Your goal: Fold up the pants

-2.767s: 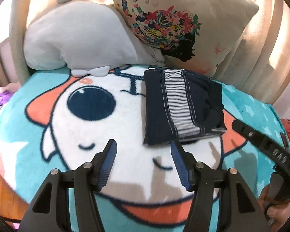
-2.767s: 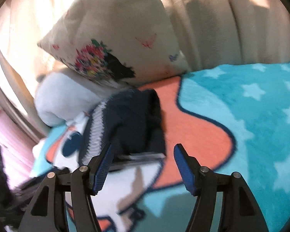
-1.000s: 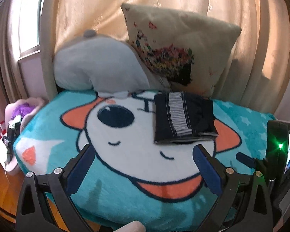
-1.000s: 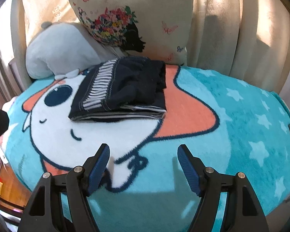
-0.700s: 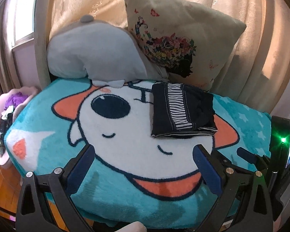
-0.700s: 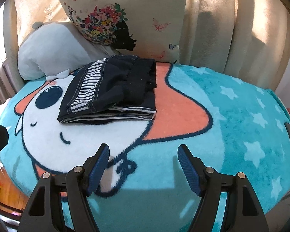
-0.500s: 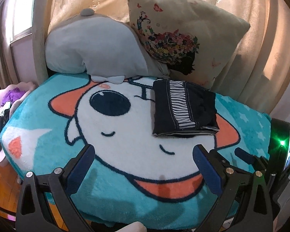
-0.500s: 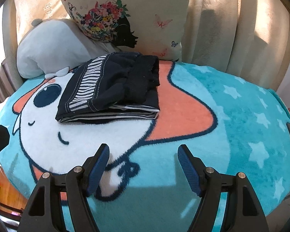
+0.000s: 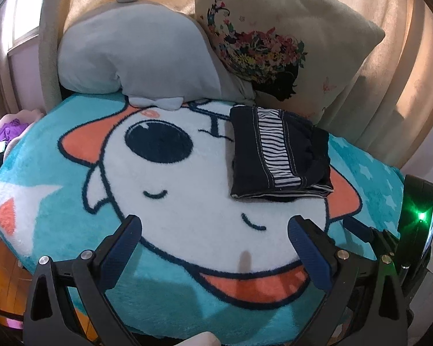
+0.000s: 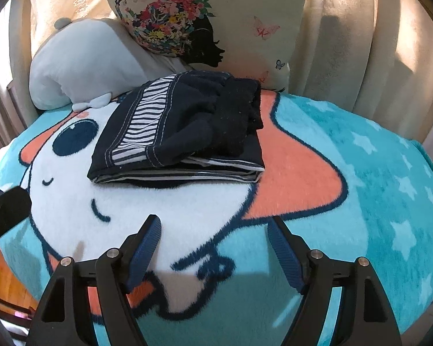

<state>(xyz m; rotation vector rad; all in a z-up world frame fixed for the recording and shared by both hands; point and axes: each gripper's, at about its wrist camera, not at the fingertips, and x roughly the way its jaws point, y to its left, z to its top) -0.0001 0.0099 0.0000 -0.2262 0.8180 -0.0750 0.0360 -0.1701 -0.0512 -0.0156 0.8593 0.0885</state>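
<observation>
The dark navy pants (image 9: 277, 155) with a striped band lie folded in a compact rectangle on the cartoon blanket (image 9: 187, 201), near the pillows. They also show in the right wrist view (image 10: 182, 132). My left gripper (image 9: 215, 236) is open and empty, hovering above the blanket's near part, well short of the pants. My right gripper (image 10: 213, 242) is open and empty too, in front of the folded pants and apart from them.
A grey plush pillow (image 9: 141, 57) and a cream floral cushion (image 9: 277, 37) lean against the beige curtain (image 10: 360, 43) at the back. The right-hand device with a green light (image 9: 418, 219) sits at the right edge. The bed's edge drops to a wooden floor (image 9: 3, 282) at left.
Both grippers pulled back from the folded pants, then drifted slightly closer again. The left gripper's jaws opened wider. The pants stayed put.
</observation>
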